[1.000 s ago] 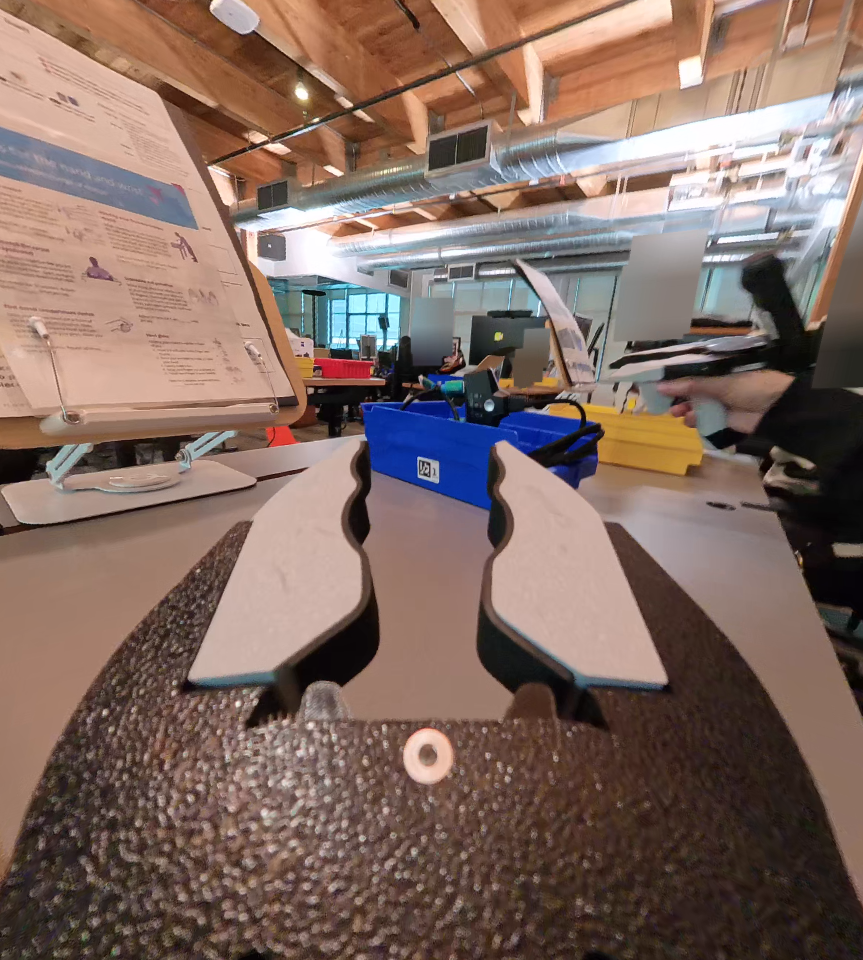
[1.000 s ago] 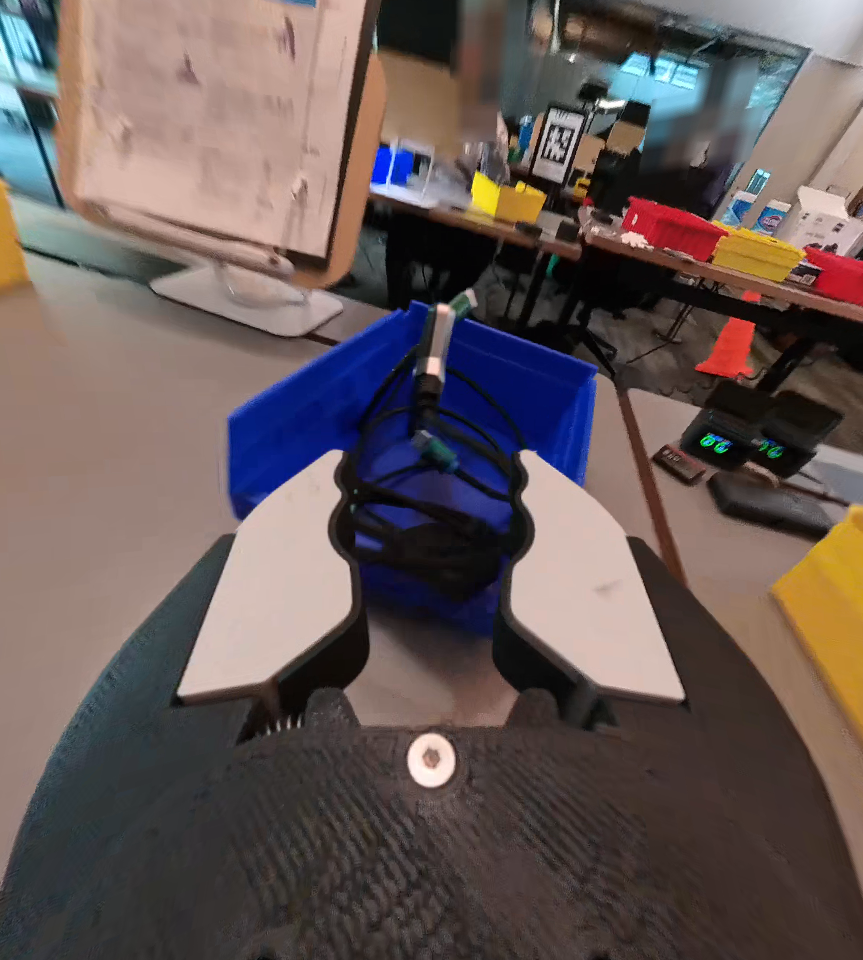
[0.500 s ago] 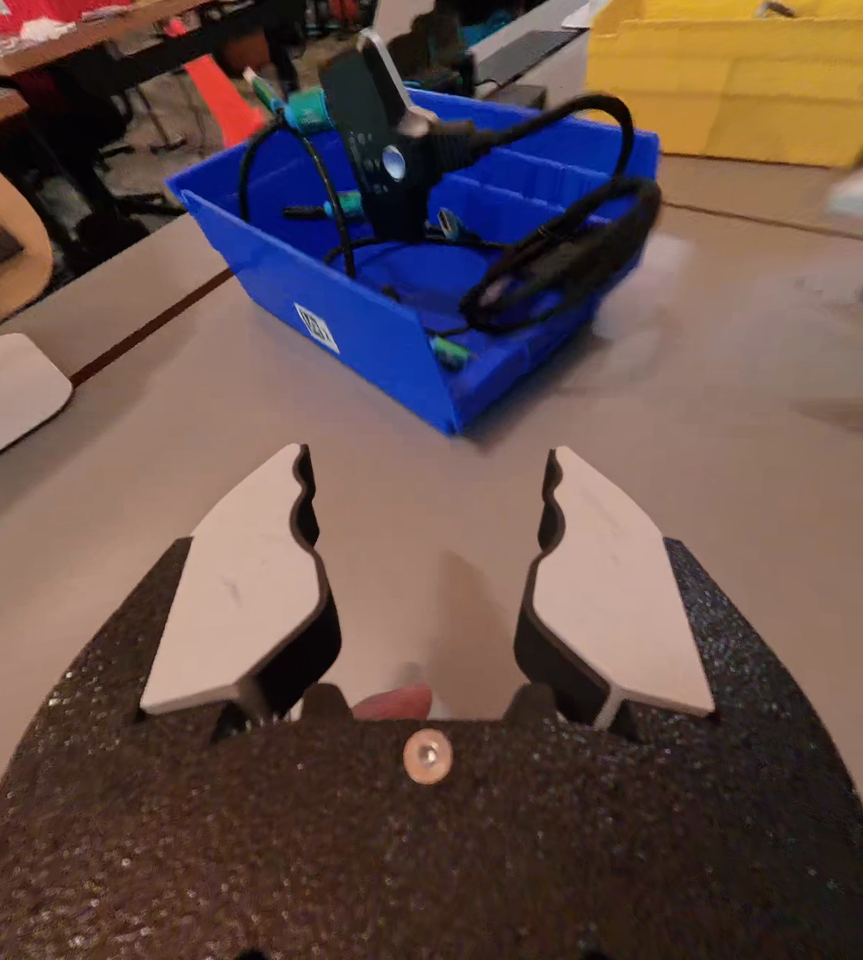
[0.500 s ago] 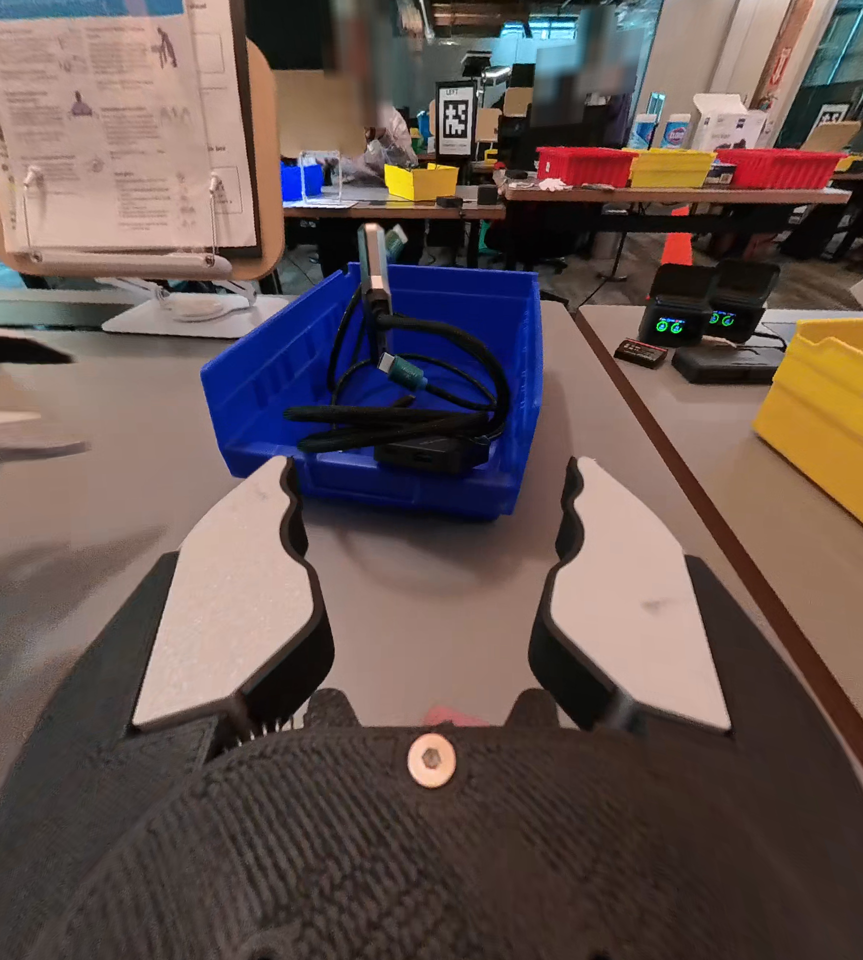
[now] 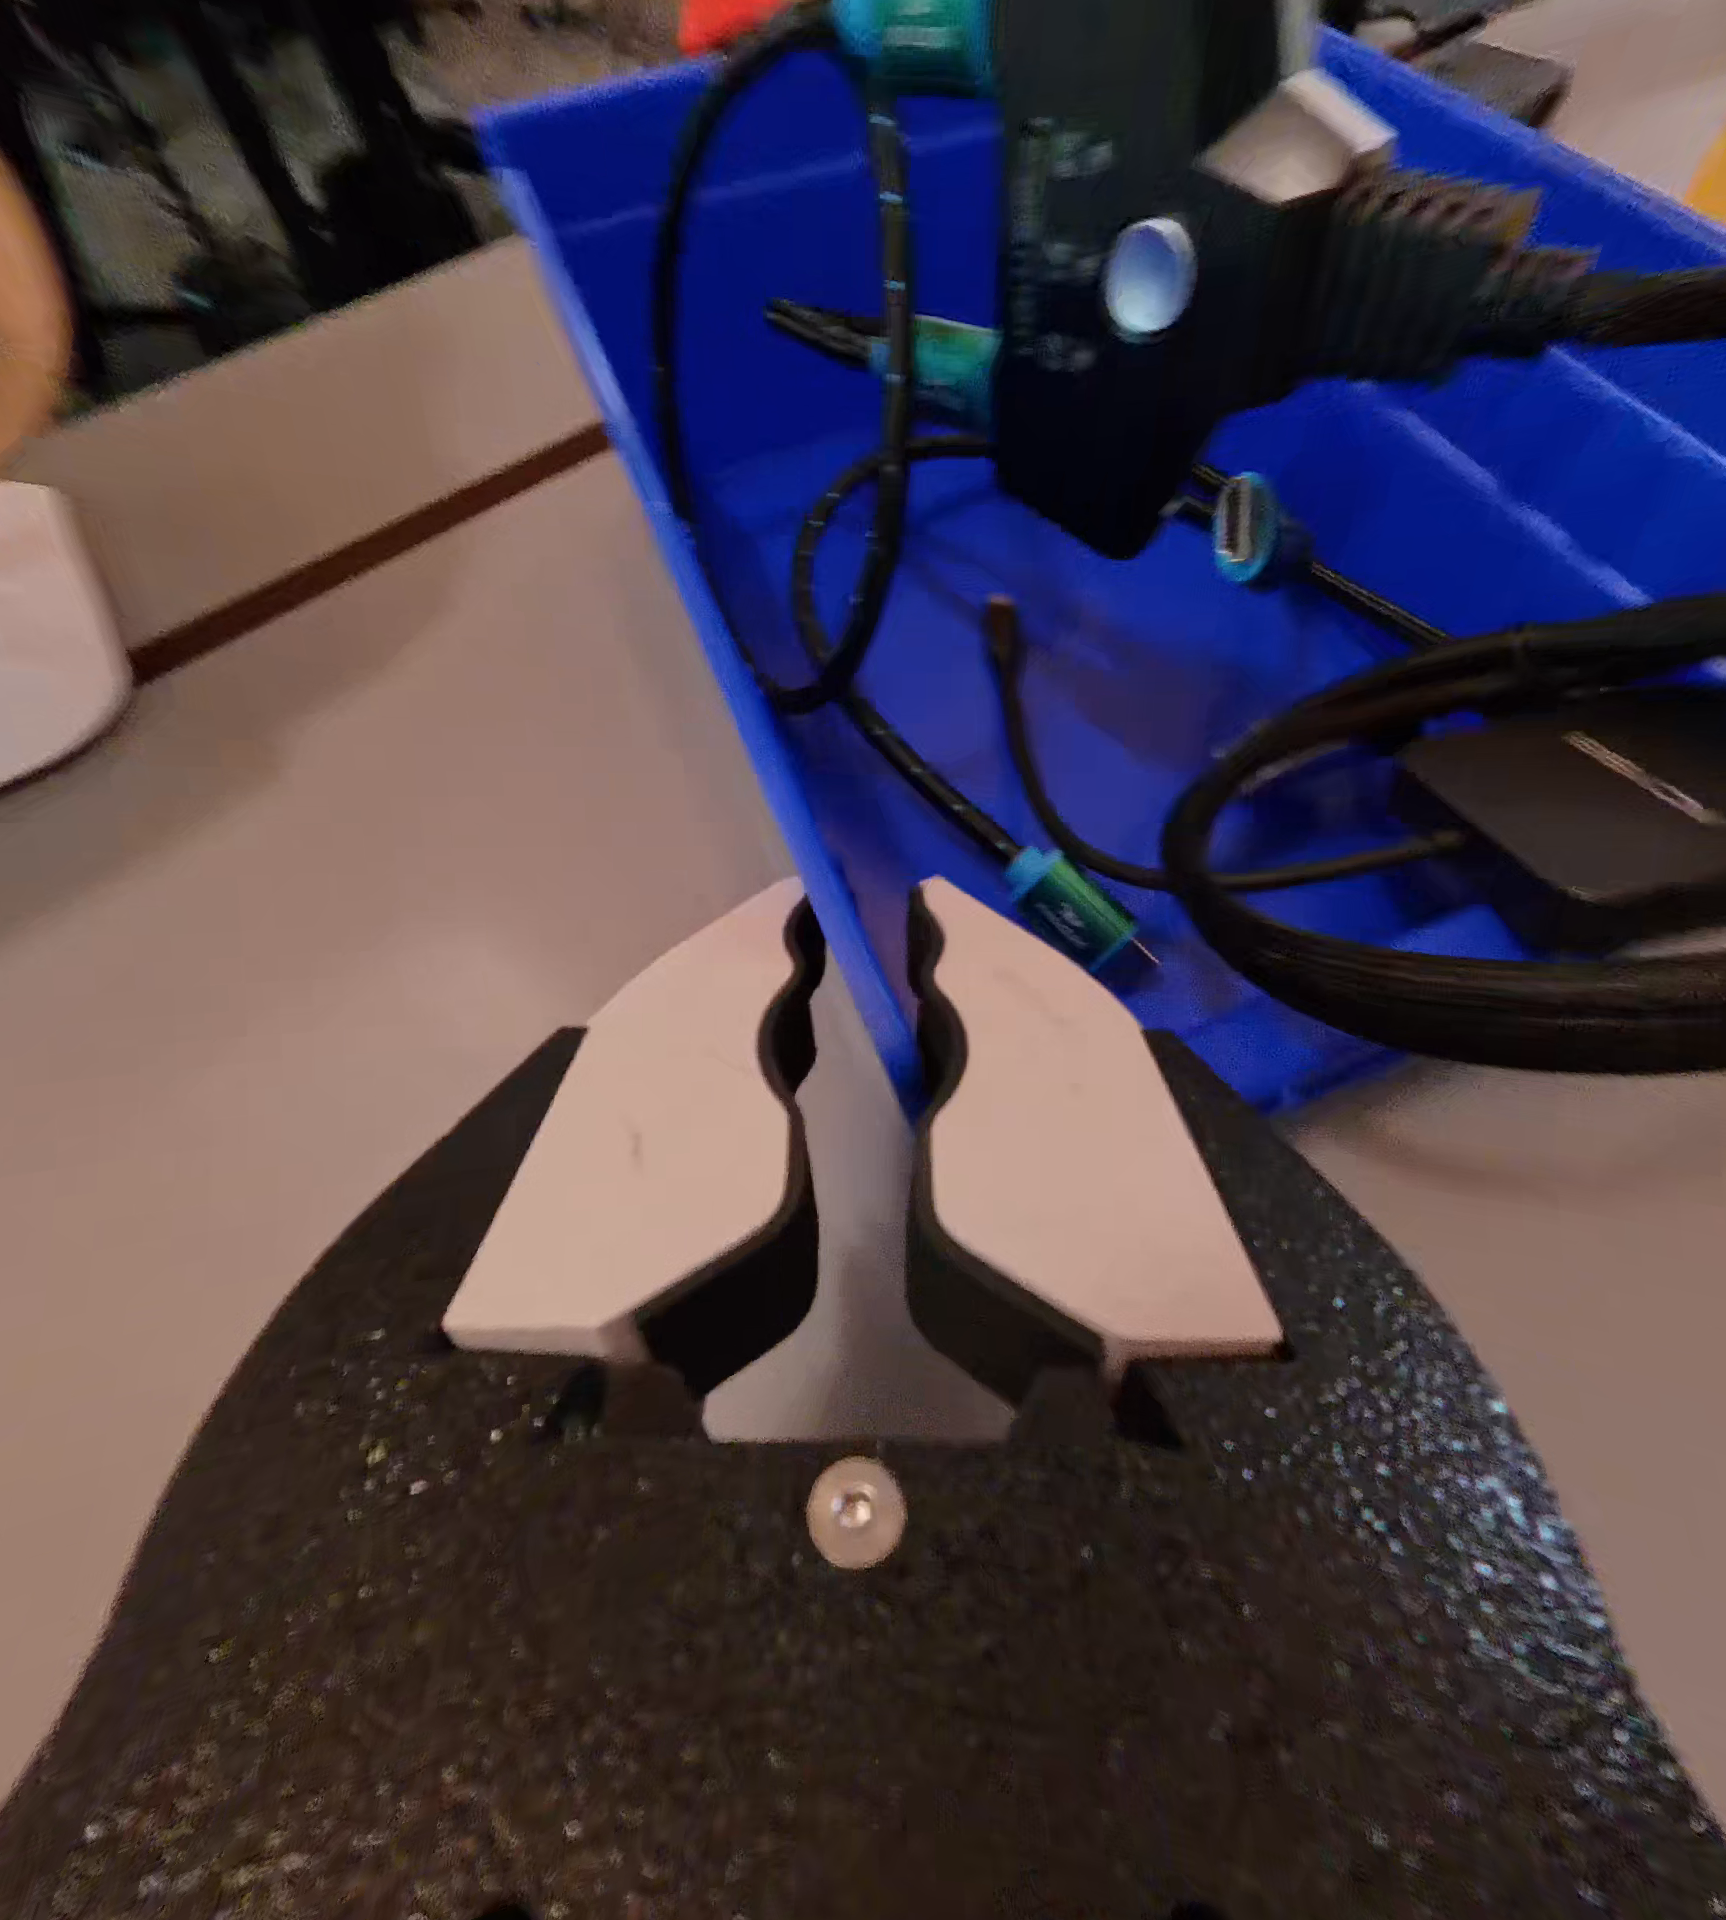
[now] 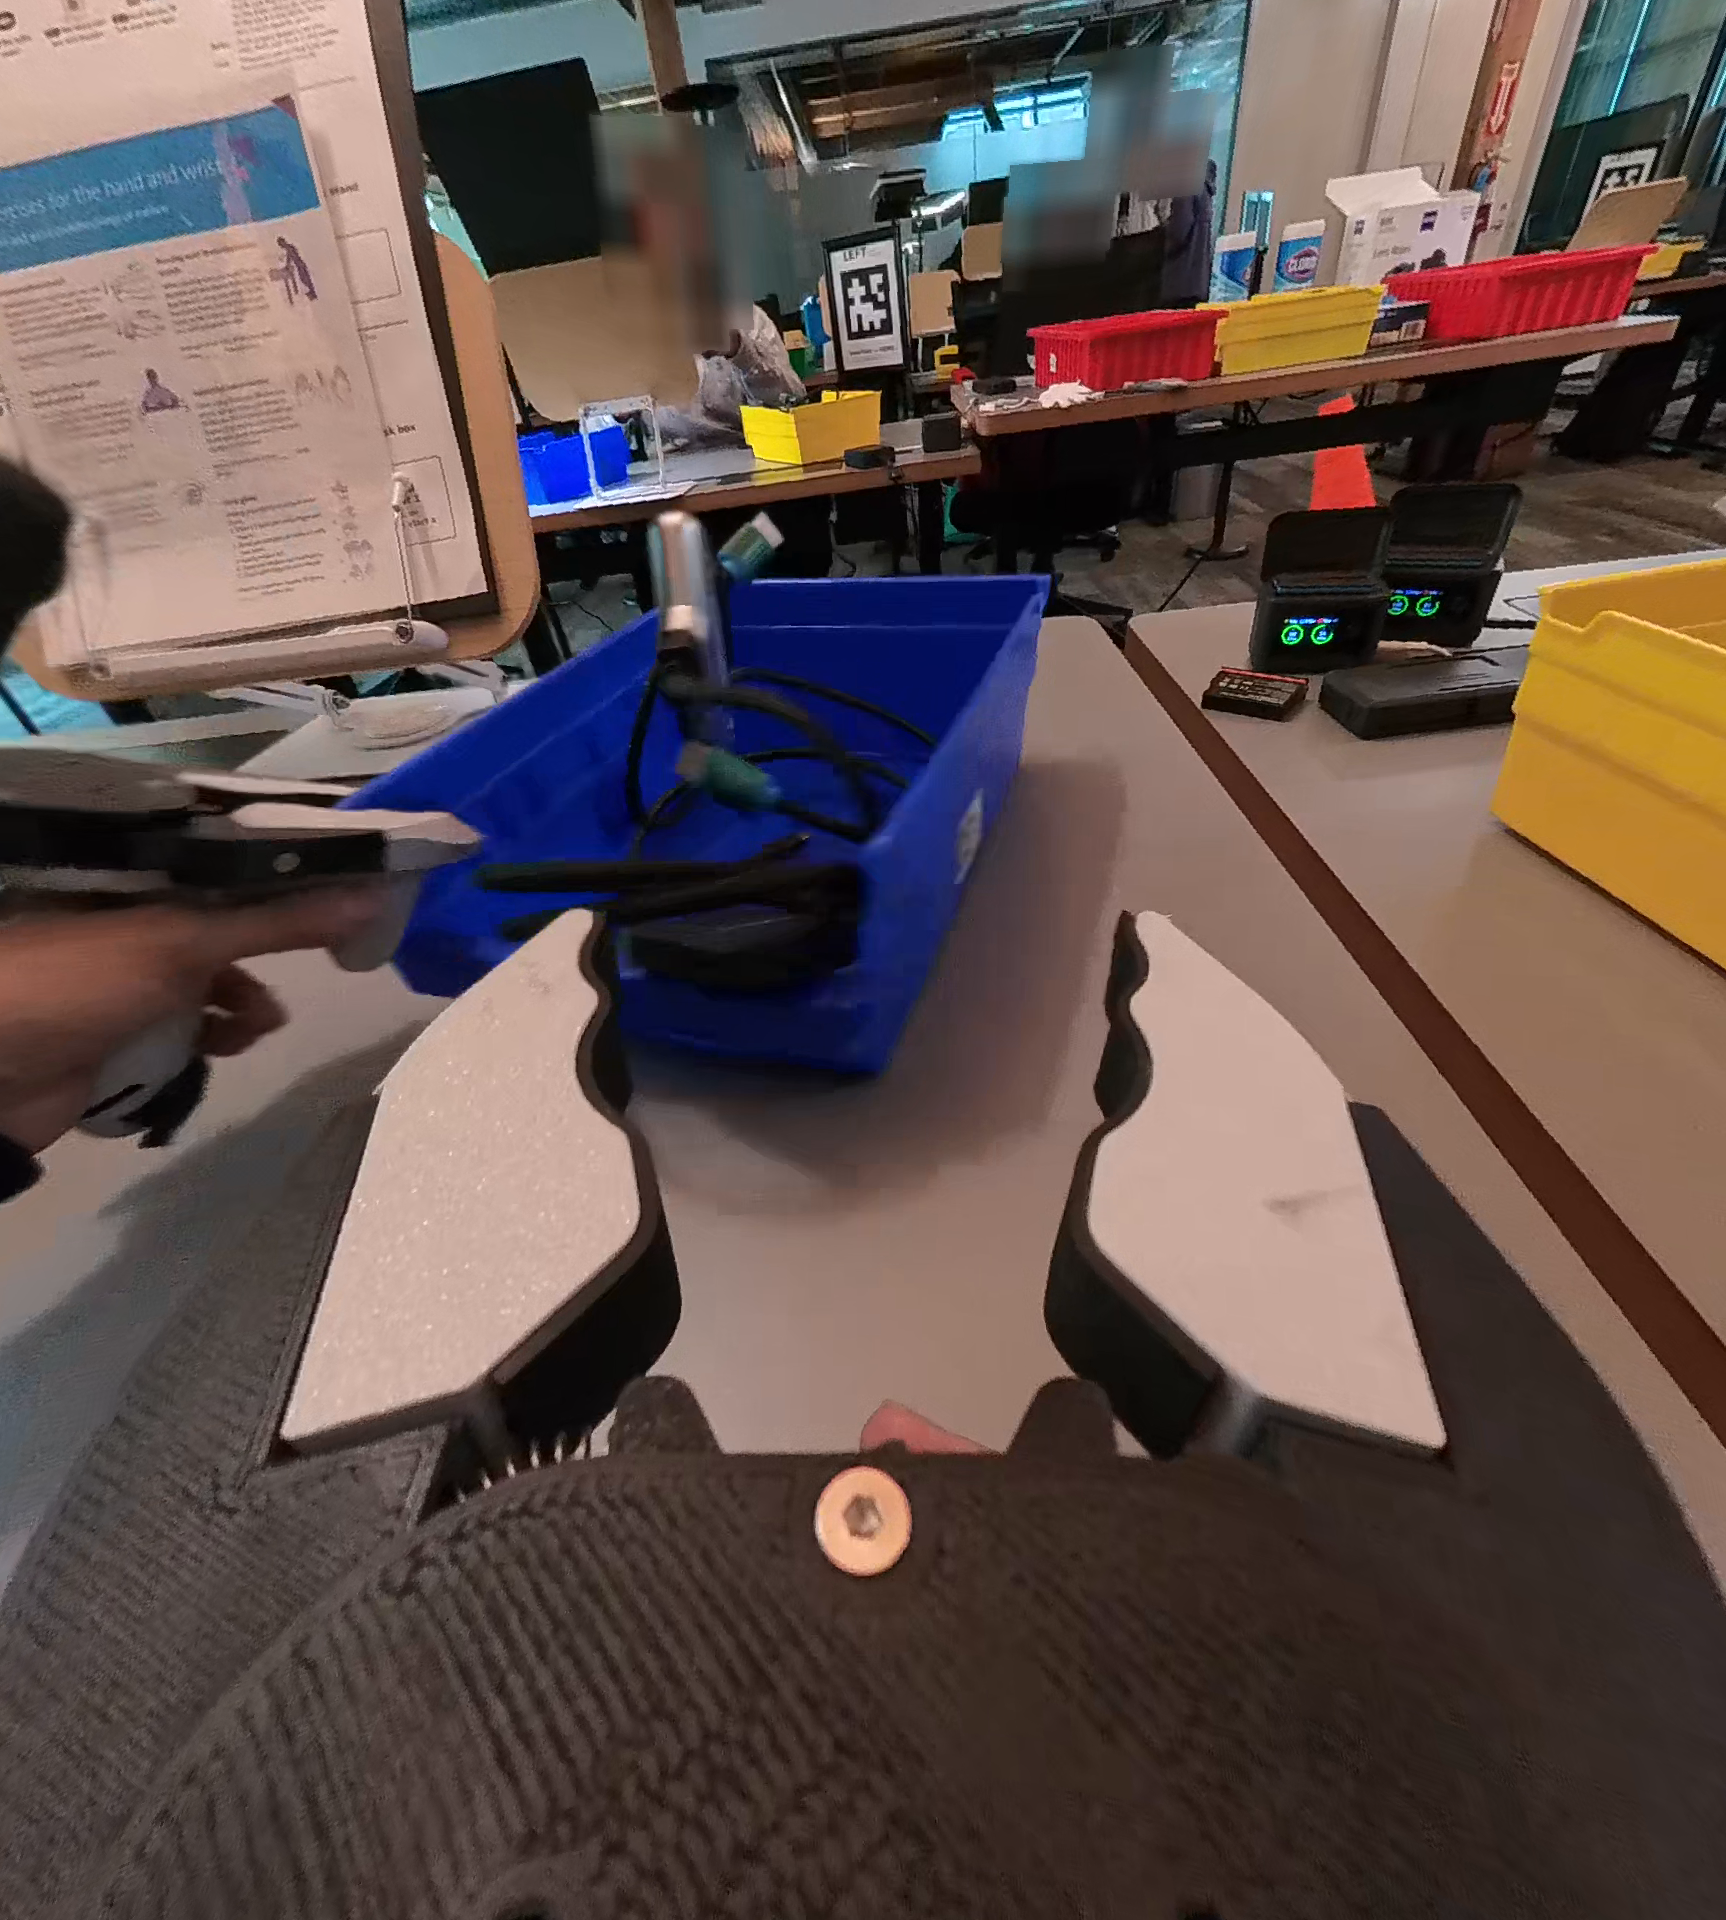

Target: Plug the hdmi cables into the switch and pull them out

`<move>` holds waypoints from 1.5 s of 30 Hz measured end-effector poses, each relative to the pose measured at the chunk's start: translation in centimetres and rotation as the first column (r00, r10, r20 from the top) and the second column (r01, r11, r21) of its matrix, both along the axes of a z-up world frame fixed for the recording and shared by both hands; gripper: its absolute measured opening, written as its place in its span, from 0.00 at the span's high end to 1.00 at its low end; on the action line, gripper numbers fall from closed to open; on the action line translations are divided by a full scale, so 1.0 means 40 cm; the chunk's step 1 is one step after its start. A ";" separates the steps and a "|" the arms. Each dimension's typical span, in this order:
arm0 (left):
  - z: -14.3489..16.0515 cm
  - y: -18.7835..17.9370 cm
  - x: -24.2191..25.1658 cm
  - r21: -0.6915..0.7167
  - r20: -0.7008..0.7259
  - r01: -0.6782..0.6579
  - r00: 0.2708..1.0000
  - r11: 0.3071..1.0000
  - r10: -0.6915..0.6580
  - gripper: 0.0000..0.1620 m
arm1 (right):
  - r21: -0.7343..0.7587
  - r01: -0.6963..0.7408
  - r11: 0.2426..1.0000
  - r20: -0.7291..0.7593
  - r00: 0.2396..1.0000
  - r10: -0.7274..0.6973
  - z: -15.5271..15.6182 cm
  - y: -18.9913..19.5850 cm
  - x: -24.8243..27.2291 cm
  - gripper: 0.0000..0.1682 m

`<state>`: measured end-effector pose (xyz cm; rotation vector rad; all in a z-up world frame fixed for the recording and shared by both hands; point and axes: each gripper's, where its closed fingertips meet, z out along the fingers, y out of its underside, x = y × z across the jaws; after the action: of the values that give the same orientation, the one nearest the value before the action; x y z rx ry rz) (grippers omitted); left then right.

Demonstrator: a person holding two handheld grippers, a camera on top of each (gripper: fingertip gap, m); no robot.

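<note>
Two claws: left (image 5: 864, 935) pinching blue bin (image 5: 1617, 343) wall, right (image 6: 864, 997) wide.

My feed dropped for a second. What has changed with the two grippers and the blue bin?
The left gripper swung down from facing the room, closed in on the blue bin and narrowed its jaws around the bin's near wall. The right gripper opened wider and stays short of the bin. Cables and switch remain inside.
</note>
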<state>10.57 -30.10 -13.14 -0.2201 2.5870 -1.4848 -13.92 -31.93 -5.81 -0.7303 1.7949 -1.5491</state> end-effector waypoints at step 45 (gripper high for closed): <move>0.021 0.851 0.323 -0.270 -0.111 -0.312 0.950 0.911 0.293 0.98 | 0.632 -0.388 0.671 -0.621 0.265 0.738 -0.296 0.856 1.362 0.67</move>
<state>23.47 3.95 -12.28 -0.6845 2.2415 -1.7433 40.57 2.32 -17.65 -1.9528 1.9536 -0.2294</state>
